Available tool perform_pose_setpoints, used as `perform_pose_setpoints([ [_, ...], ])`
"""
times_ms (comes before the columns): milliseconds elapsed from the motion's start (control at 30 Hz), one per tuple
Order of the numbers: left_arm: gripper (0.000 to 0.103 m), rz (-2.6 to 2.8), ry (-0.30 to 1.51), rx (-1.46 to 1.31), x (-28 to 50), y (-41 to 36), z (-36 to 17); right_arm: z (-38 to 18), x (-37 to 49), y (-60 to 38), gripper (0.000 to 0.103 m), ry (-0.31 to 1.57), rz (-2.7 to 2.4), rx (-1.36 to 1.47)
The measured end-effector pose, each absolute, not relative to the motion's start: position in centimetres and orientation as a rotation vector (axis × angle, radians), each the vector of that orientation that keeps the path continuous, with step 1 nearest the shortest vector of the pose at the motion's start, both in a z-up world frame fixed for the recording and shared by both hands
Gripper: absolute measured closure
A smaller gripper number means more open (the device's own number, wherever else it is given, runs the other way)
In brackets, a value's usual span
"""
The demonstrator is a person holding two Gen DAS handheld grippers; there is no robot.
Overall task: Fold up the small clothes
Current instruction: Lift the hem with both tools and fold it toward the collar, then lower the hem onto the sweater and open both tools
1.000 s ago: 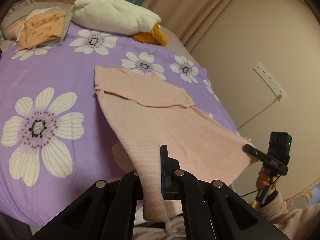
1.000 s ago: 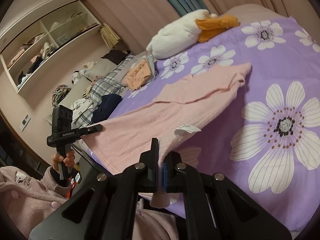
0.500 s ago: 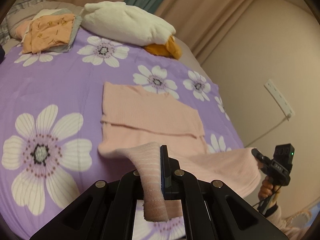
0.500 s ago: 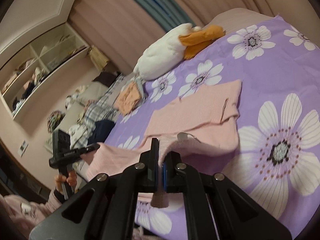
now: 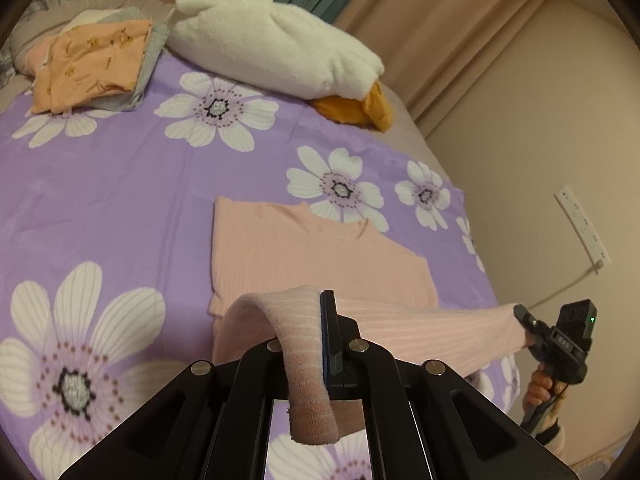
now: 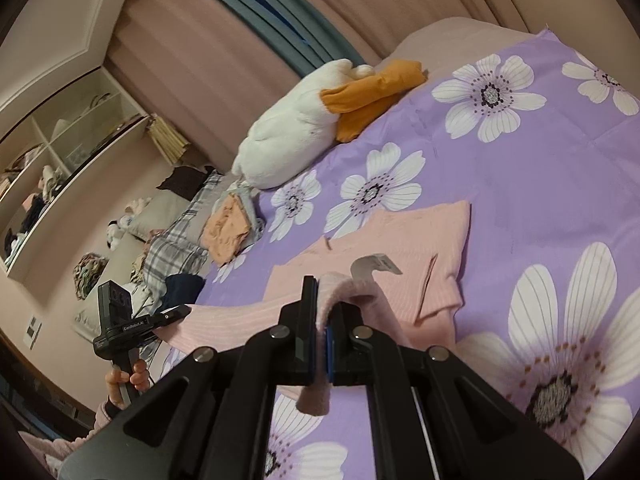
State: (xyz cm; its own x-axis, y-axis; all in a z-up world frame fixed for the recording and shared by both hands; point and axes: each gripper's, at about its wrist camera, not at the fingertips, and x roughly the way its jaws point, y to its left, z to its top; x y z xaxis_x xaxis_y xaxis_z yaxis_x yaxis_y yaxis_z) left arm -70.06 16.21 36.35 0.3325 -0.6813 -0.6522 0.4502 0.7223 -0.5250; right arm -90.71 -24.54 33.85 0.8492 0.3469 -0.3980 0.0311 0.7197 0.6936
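Note:
A pale pink ribbed garment (image 5: 304, 256) lies on the purple flowered bedspread (image 5: 120, 184), its far part flat with sleeves folded in. My left gripper (image 5: 322, 320) is shut on one corner of its near hem, which droops over the fingers. My right gripper (image 6: 320, 312) is shut on the other hem corner, beside a white care label (image 6: 376, 264). The hem is lifted and stretched between the two grippers above the flat part. Each gripper shows in the other's view: the right one (image 5: 532, 324) and the left one (image 6: 176, 314).
A white plush duck (image 5: 272, 40) with orange beak lies at the head of the bed. A stack of folded orange and grey clothes (image 5: 88, 64) sits at the far left. More clothes and pillows (image 6: 168, 240) lie beyond; the wall with an outlet strip (image 5: 580, 224) is on the right.
Both grippers have lifted the hem and carried it forward over the garment toward its collar. The lower half now arches above the flat upper half.

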Motion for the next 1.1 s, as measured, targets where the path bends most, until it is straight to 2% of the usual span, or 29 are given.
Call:
perform_pose_setpoints([
  [433, 0.103, -0.686, 1.082, -0.256, -62.3, 11.3, 33.5, 32.0, -82.2, -27.9, 0.098, 0.619, 0.096, 0.767],
  [767, 0.103, -0.640, 1.211, -0.293, -57.6, 9.2, 28.6, 27.3, -77.1, -30.2, 0.098, 0.729, 0.044, 0.826],
  [1100, 0.103, -0.612, 1.349, -0.397, -54.8, 9.0, 26.0, 23.6, -74.9, -31.7, 0.096, 0.821, 0.029, 0.945],
])
